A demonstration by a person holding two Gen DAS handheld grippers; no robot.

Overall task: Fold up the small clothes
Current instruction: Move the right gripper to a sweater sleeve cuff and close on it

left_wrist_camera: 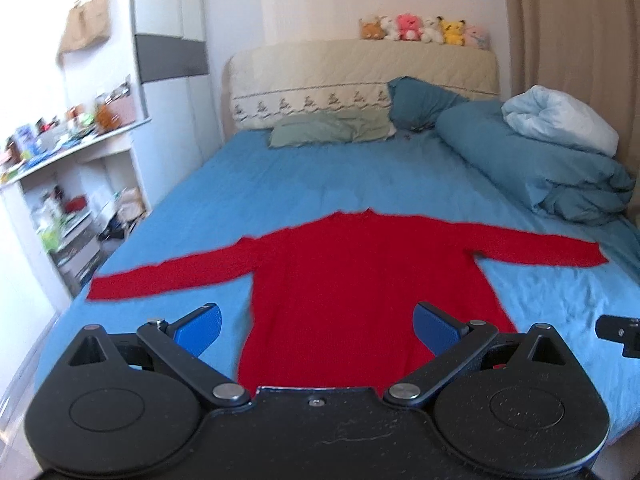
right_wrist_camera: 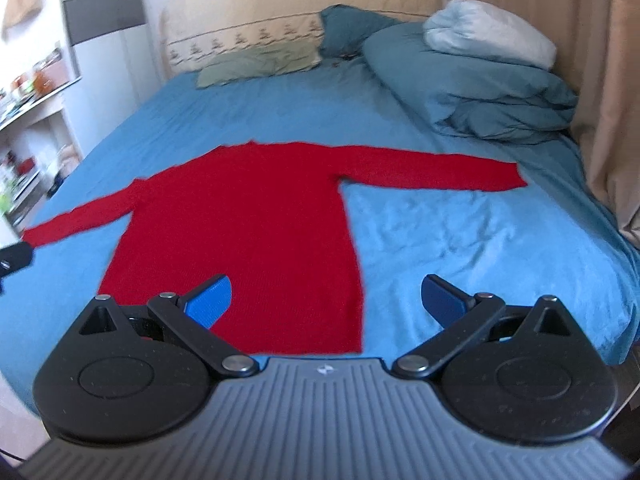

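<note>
Fingers of the left gripper (left_wrist_camera: 316, 326) stand wide apart with nothing between them, blue pads (left_wrist_camera: 200, 326) facing inward, held above the lower hem area of the red sweater (left_wrist_camera: 352, 280). Fingers of the right gripper (right_wrist_camera: 326, 300) are likewise spread wide and empty, positioned over the garment's lower right edge.

Red sweater: long-sleeved, knit texture faintly visible, laid flat on the blue bedsheet (right_wrist_camera: 460, 232). Both sleeves extend straight out to either side; the neckline points toward the headboard (left_wrist_camera: 360, 68), the hem toward the cameras. Body lies smooth, no folds observed. Focus is soft; finer detail cannot be confirmed.

Surroundings: green pillow (left_wrist_camera: 332, 128) near the headboard, bundled teal duvet (left_wrist_camera: 532, 160) along the right side of the bed, well apart from the garment. Plush toys (left_wrist_camera: 424, 30) line the headboard top.
</note>
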